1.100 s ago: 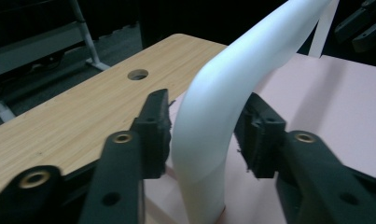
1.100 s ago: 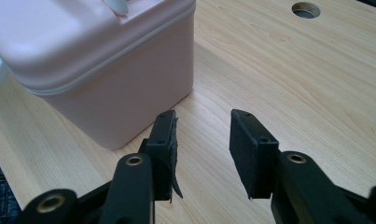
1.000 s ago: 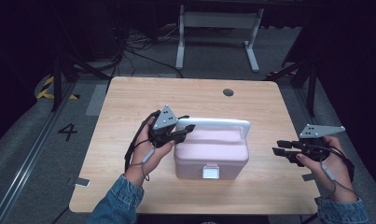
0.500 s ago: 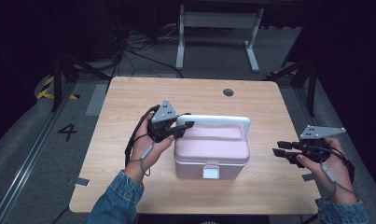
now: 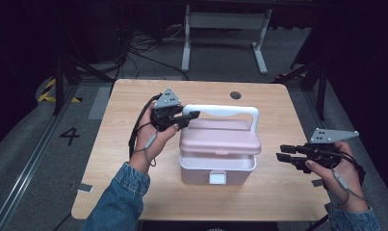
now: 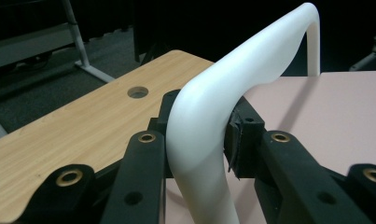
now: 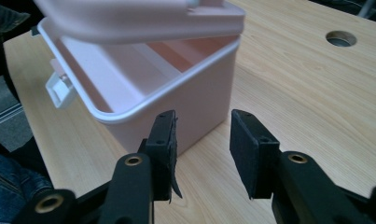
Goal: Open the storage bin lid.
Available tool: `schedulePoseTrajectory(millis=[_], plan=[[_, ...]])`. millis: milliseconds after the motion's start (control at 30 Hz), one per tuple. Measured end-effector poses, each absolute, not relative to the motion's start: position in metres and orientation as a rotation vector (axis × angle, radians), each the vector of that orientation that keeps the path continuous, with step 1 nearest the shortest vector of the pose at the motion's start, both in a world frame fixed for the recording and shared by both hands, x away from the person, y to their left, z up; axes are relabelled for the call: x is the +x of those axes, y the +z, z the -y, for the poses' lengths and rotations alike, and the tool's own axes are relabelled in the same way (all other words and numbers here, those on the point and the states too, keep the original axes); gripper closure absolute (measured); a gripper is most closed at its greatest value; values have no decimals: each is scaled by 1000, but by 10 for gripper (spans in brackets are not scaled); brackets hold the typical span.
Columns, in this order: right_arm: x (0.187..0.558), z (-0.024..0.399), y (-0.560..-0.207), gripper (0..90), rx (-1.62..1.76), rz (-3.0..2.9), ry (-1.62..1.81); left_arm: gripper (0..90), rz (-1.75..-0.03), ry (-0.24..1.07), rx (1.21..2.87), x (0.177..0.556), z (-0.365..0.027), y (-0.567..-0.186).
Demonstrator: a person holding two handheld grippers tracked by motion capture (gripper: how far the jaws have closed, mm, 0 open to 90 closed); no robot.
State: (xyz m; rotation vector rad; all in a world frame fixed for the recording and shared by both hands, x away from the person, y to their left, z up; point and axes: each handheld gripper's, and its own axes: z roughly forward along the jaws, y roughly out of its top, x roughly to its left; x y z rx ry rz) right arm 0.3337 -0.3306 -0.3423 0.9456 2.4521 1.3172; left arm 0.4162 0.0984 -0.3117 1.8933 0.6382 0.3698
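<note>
A pink box [image 5: 215, 167] with a white latch [image 5: 218, 178] stands mid-table. Its pink lid [image 5: 220, 139] is lifted off the rim, so the inside shows in the right gripper view, box [image 7: 199, 88] below lid [image 7: 129, 18]. My left gripper [image 5: 194, 115] is shut on the left corner of the lid's white handle [image 5: 220, 109]; the pads clamp the handle [image 6: 251, 65] on both sides. My right gripper [image 5: 280, 153] hovers open just right of the box; its jaws [image 7: 202, 140] have just closed a little with nothing between them.
The wooden table [image 5: 124, 130] has a cable hole [image 5: 235, 95] behind the box. A white desk frame [image 5: 225, 29] and cables lie on the floor beyond. A floor marking "4" [image 5: 70, 135] sits to the left.
My left gripper has risen a little with the handle, and the lid has come up off the box. The right hand has stayed in place.
</note>
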Motion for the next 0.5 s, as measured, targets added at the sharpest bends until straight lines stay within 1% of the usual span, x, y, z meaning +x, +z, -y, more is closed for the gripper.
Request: schedulePoseTrajectory(millis=[167,233,267,300,400,500], plan=[[330,317,-336,673,873,-2456,1435,712,-641,424,1913,426,-94,-308],[329,311,-334,696,838,-2452,1477,713,-643,421,1914,430,-94,-307],[329,307,-333,729,813,-2443,1498,713,-647,413,1912,431,-94,-306],[329,307,-333,729,813,-2443,1498,713,-651,406,1906,432,-94,-306],[330,298,-332,784,754,-2417,1563,713,-659,380,1895,436,-96,-306],[333,289,-331,817,695,-2398,1614,713,-659,368,1894,438,-97,-306]])
